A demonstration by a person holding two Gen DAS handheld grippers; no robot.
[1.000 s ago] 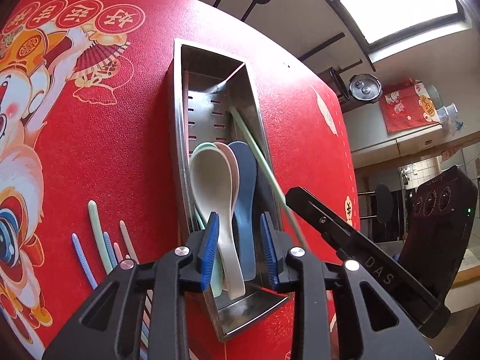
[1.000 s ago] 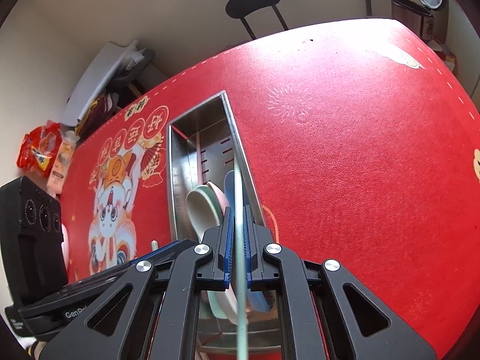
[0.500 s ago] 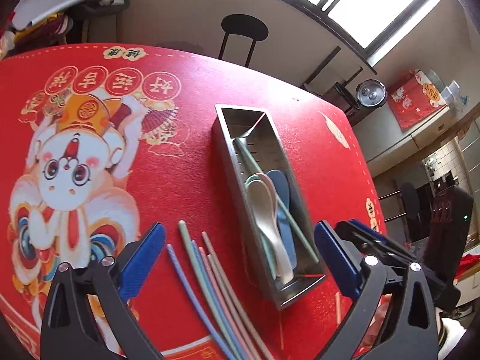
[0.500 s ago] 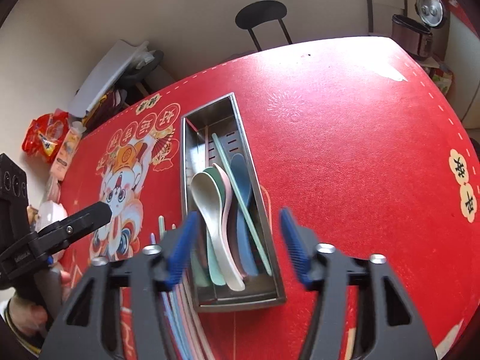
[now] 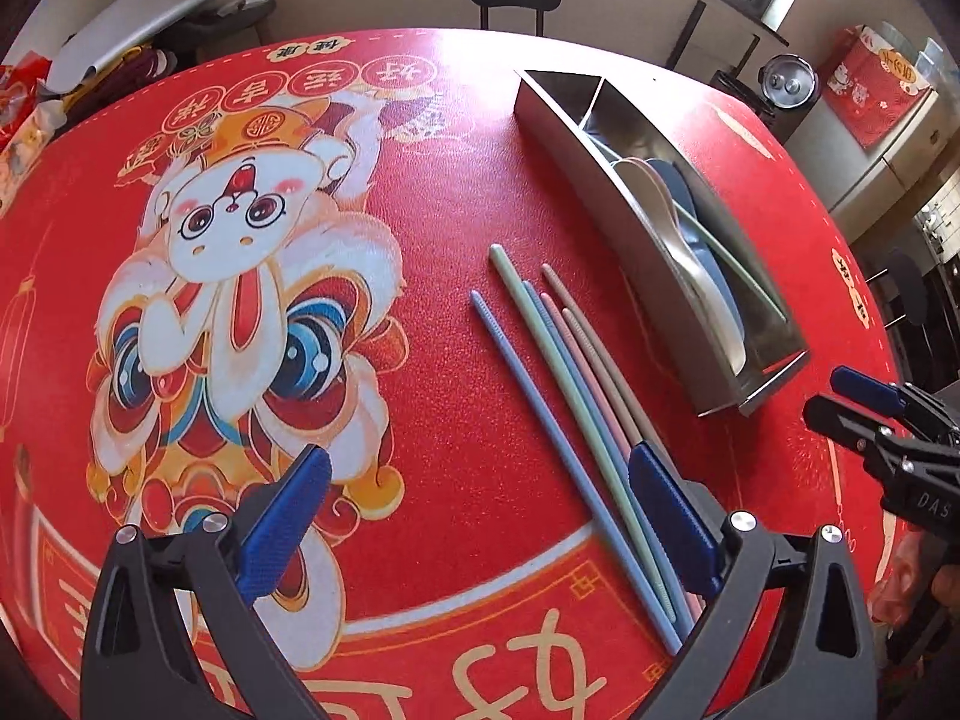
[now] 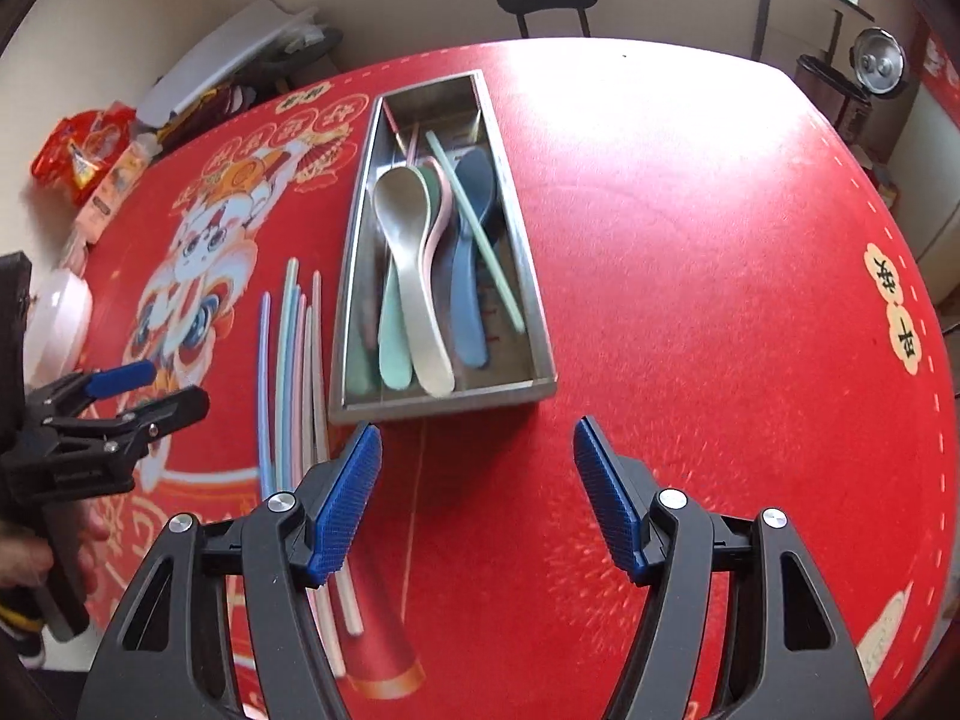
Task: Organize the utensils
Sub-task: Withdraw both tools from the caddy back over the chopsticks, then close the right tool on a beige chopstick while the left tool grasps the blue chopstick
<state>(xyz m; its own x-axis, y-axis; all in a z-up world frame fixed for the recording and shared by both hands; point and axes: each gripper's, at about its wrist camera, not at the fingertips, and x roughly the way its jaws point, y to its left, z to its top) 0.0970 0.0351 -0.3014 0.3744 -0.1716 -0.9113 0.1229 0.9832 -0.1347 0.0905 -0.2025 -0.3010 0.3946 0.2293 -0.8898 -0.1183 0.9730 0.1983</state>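
A steel utensil tray [image 6: 537, 300] [image 5: 606, 180] lies on the red tablecloth. It holds several spoons [image 6: 408, 252] [image 5: 708, 276] and one green chopstick [image 6: 480, 234] [image 5: 744, 276]. Several loose pastel chopsticks [image 5: 558, 360] [image 6: 294, 360] lie on the cloth left of the tray. My left gripper [image 5: 474, 516] is open and empty, low over the near ends of the loose chopsticks. My right gripper [image 6: 477, 498] is open and empty, just in front of the tray's near end.
The table is round with a red printed cloth [image 5: 240, 240]. A black chair [image 6: 546, 0] stands beyond the far edge. Snack packets [image 6: 84, 150] and a white bowl [image 6: 60, 312] sit at the left edge. A pot [image 5: 786, 84] stands on a counter behind.
My right gripper let go of the green chopstick, which now lies in the tray, and pulled back open. My left gripper opened and swung left over the loose chopsticks.
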